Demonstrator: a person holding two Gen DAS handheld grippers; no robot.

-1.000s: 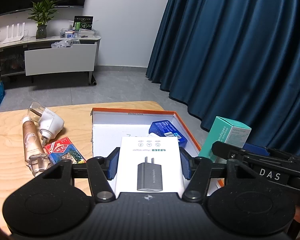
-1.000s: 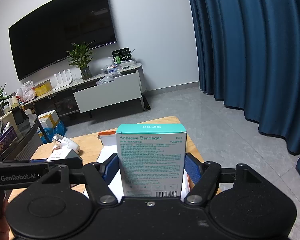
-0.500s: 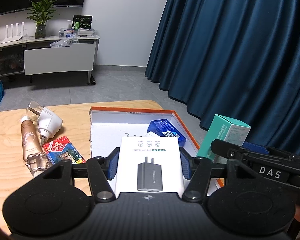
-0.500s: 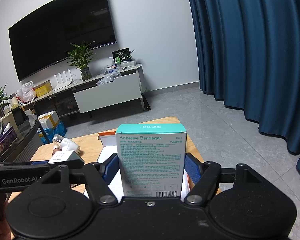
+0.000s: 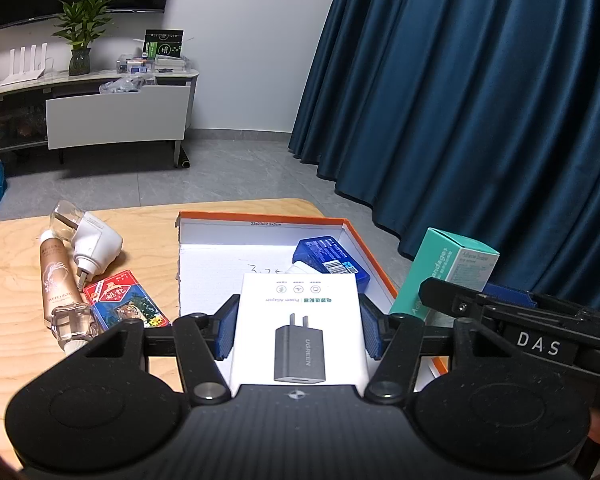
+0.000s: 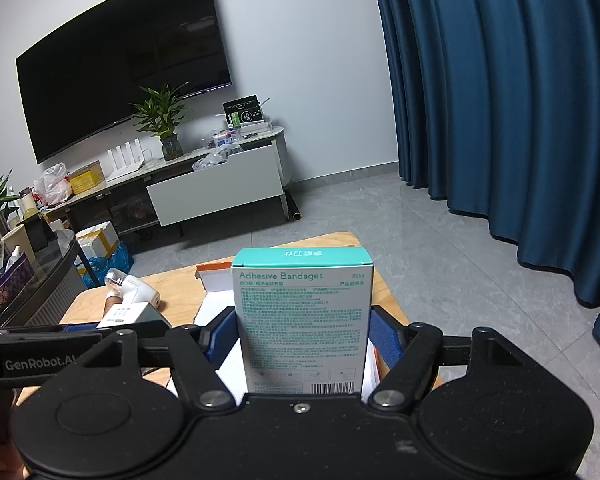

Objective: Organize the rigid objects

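Observation:
My left gripper (image 5: pixel 298 330) is shut on a white power adapter box (image 5: pixel 300 320), held above the near part of an orange-rimmed white tray (image 5: pixel 260 222). A blue box (image 5: pixel 330 258) lies at the tray's far right. My right gripper (image 6: pixel 302 334) is shut on a teal adhesive bandages box (image 6: pixel 303 316), upright between the blue pads; that same bandages box (image 5: pixel 444 268) shows at the right of the left wrist view, beside the tray. On the wooden table (image 5: pixel 12 264) left of the tray lie a hand cream tube (image 5: pixel 58 288), a white plug-in device (image 5: pixel 94 242) and a red card pack (image 5: pixel 126 304).
A blue curtain (image 5: pixel 480 100) hangs close behind the table's right side. A white TV cabinet (image 6: pixel 216 184) with a plant and clutter stands across the grey floor, under a wall television (image 6: pixel 124 84). A dark round table (image 6: pixel 40 280) with boxes sits at the left.

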